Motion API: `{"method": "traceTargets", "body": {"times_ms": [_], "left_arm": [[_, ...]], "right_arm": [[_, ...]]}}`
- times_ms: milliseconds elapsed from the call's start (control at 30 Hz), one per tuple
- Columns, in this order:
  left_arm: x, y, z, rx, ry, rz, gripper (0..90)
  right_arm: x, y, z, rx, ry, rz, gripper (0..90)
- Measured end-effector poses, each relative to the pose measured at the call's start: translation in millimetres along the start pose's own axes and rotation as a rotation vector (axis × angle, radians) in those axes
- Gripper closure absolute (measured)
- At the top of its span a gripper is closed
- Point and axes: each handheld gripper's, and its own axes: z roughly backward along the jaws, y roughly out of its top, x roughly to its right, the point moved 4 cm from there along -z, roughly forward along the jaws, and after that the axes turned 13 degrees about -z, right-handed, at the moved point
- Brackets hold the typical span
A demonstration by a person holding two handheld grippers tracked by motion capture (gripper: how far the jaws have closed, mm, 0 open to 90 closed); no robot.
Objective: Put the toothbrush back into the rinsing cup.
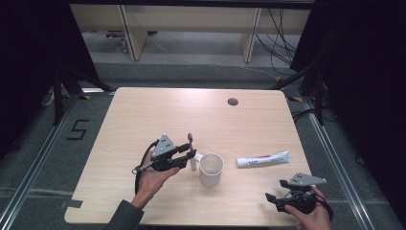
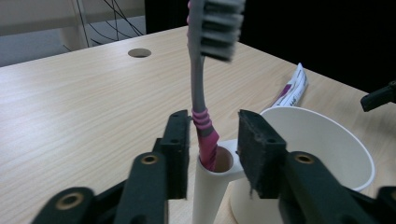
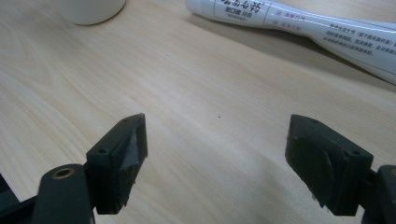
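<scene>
Straddling the toothbrush (image 2: pixel 201 121) upright in its white holder (image 2: pixel 208 189) mid-table beside the cup (image 2: pixel 327 144), my left gripper (image 2: pixel 212 140) gapes, ungripped; I'd close squarely on the handle; right gripper (image 3: pixel 215 154) idles agape near the front edge.

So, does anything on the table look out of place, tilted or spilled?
Nothing stands out. The toothbrush stands upright in its white holder beside the cup, between the left gripper's open jaws. The toothpaste tube lies flat and closed. No spill is visible.
</scene>
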Motion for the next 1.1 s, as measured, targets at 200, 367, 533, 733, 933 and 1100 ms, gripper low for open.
{"method": "traceTargets", "body": {"times_ms": [200, 367, 533, 733, 933, 1100], "left_arm": [[0.1, 3.1, 8.1, 0.000, 0.013, 0.011, 47.1], [1.0, 1.6, 19.5, -0.012, 0.013, 0.021, 41.8], [3.9, -2.8, 26.8, -0.037, 0.009, 0.025, 38.9], [8.1, -12.1, 37.4, -0.061, -0.002, 0.027, 35.3], [13.8, -18.2, 46.5, -0.054, -0.006, 0.030, 33.2], [20.4, -24.3, 52.1, -0.072, -0.005, 0.034, 32.0]], "right_arm": [[-0.2, 0.0, 0.5, 0.002, -0.006, -0.009, 21.8], [0.5, 0.6, 0.4, 0.007, -0.009, 0.004, 21.8], [0.2, 0.4, 0.4, 0.003, -0.011, -0.007, 21.8], [0.1, 0.4, 0.1, 0.004, -0.010, -0.005, 21.8], [0.6, 0.6, 0.2, 0.004, -0.010, -0.006, 21.8], [0.6, 1.2, -1.2, 0.005, 0.005, -0.003, 21.8]]}}
